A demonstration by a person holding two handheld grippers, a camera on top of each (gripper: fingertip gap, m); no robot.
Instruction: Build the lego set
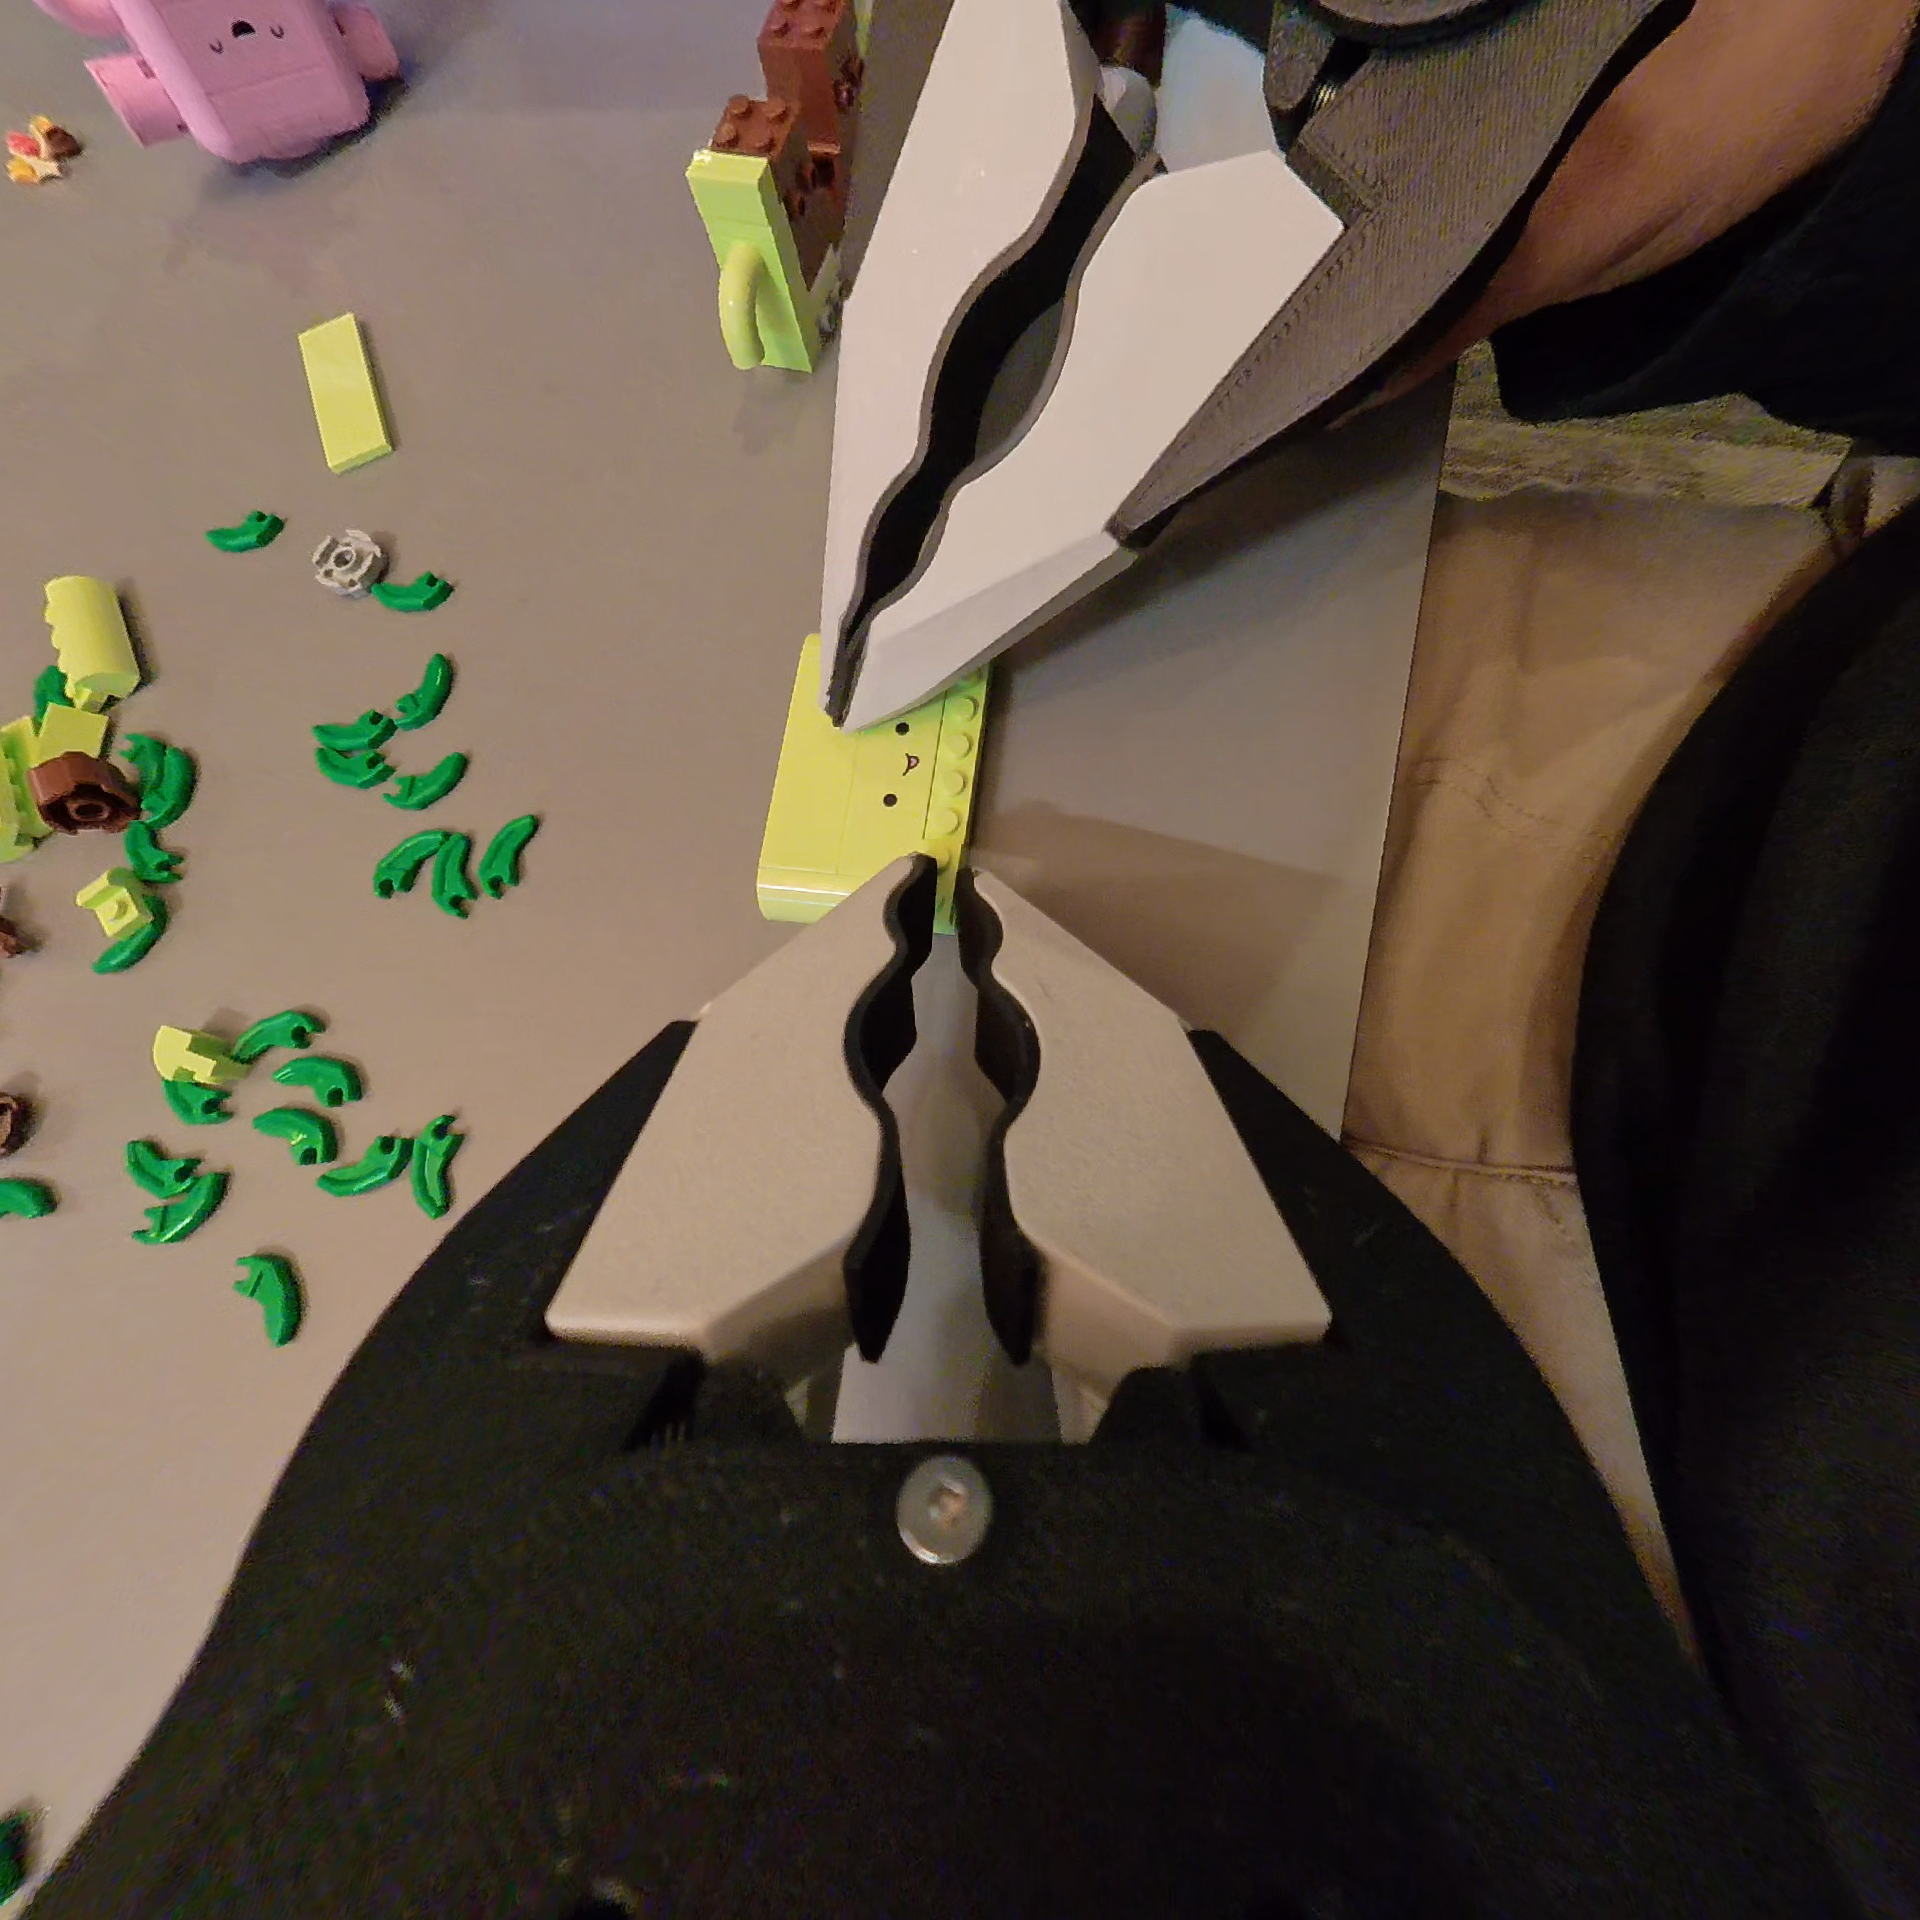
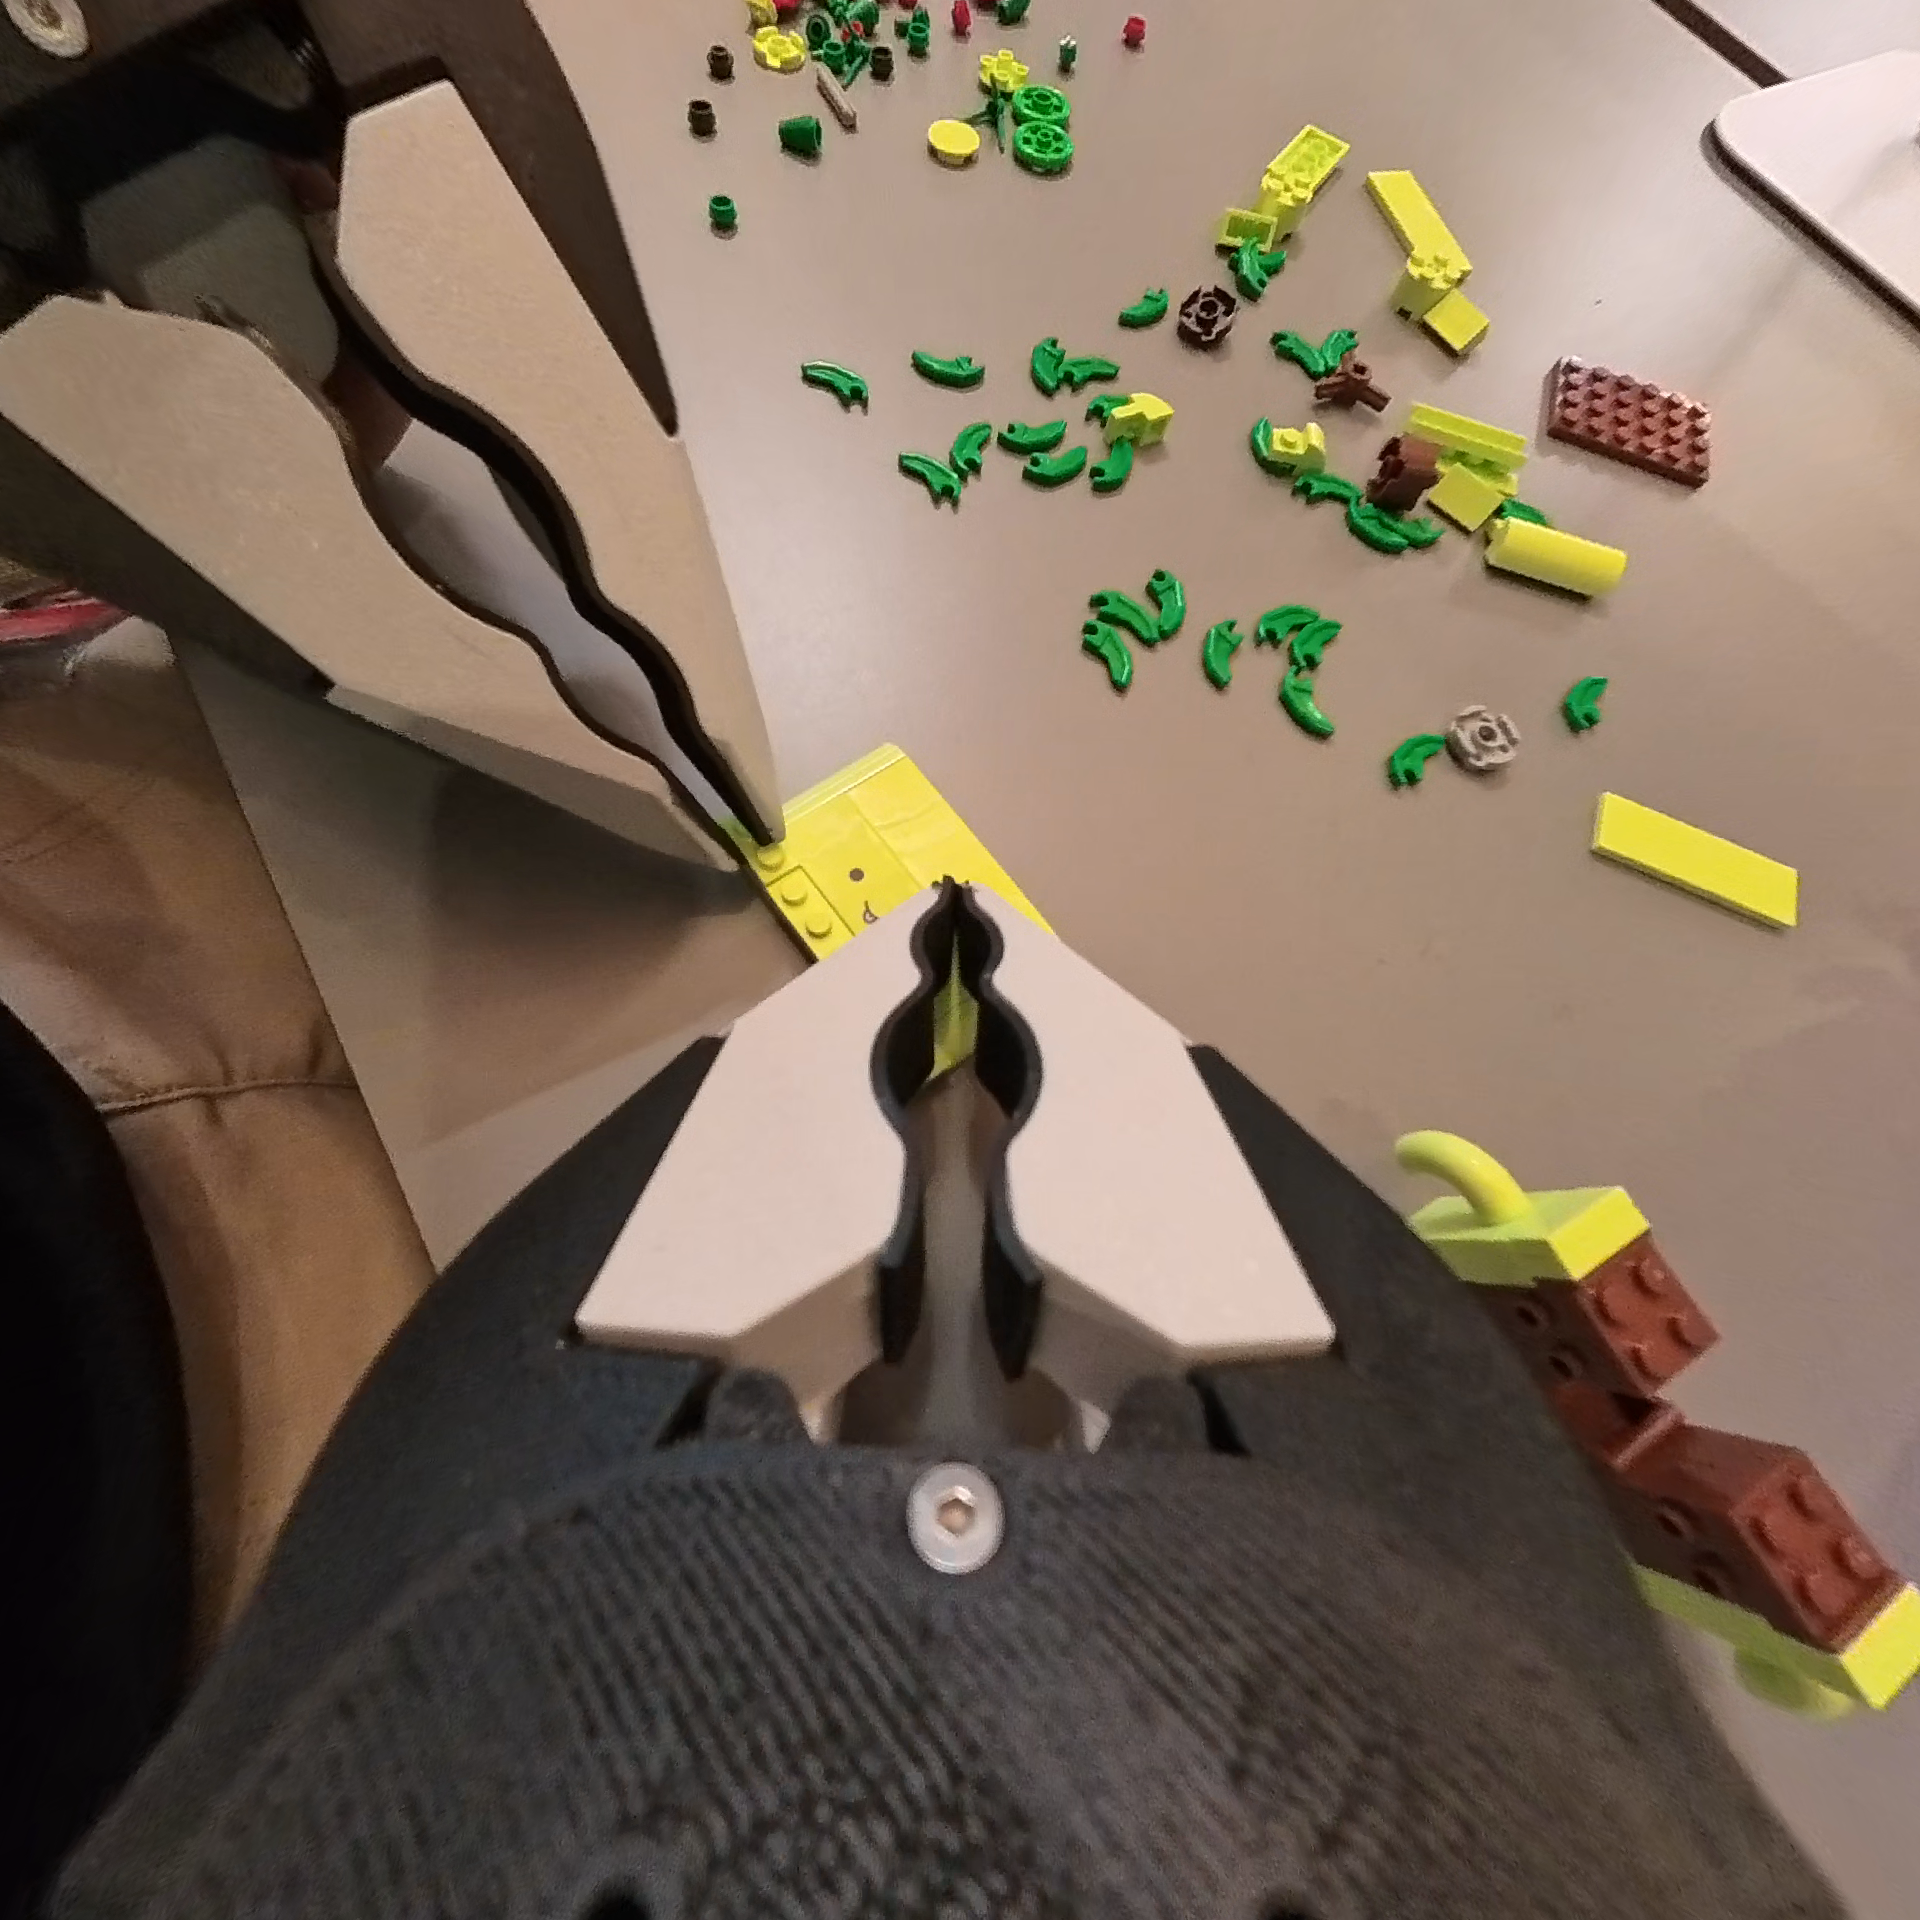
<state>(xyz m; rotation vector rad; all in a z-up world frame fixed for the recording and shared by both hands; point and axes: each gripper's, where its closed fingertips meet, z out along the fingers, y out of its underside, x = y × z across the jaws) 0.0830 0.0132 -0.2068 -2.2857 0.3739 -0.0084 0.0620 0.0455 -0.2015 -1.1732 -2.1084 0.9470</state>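
A lime block with a small printed face (image 1: 831, 800) lies flat on the grey table near its edge, with a studded strip (image 1: 961, 769) along one side. It also shows in the right wrist view (image 2: 883, 831). My left gripper (image 1: 940, 873) has its jaws nearly together, and its tips rest on the end of the studded strip. A sliver of lime shows between them. The right wrist view shows it (image 2: 753, 831) touching the end stud. My right gripper (image 2: 951, 888) is shut and holds nothing. Its tip (image 1: 844, 712) presses on the block's face end.
A brown and lime build (image 1: 790, 208) lies behind the right gripper (image 2: 1642, 1382). A loose lime tile (image 1: 345, 393), a grey round piece (image 1: 348, 561), scattered green leaf pieces (image 1: 416, 790) and a pink figure (image 1: 239, 73) lie farther out. A brown plate (image 2: 1631, 421) lies among the loose pieces. A person's lap (image 1: 1558, 831) borders the table edge. My hands' fingertips stand some 4 cm from each other. About 12 cm separates my right fingertips from the grey round piece (image 1: 348, 561). It is also in sight in the right wrist view (image 2: 1483, 738).
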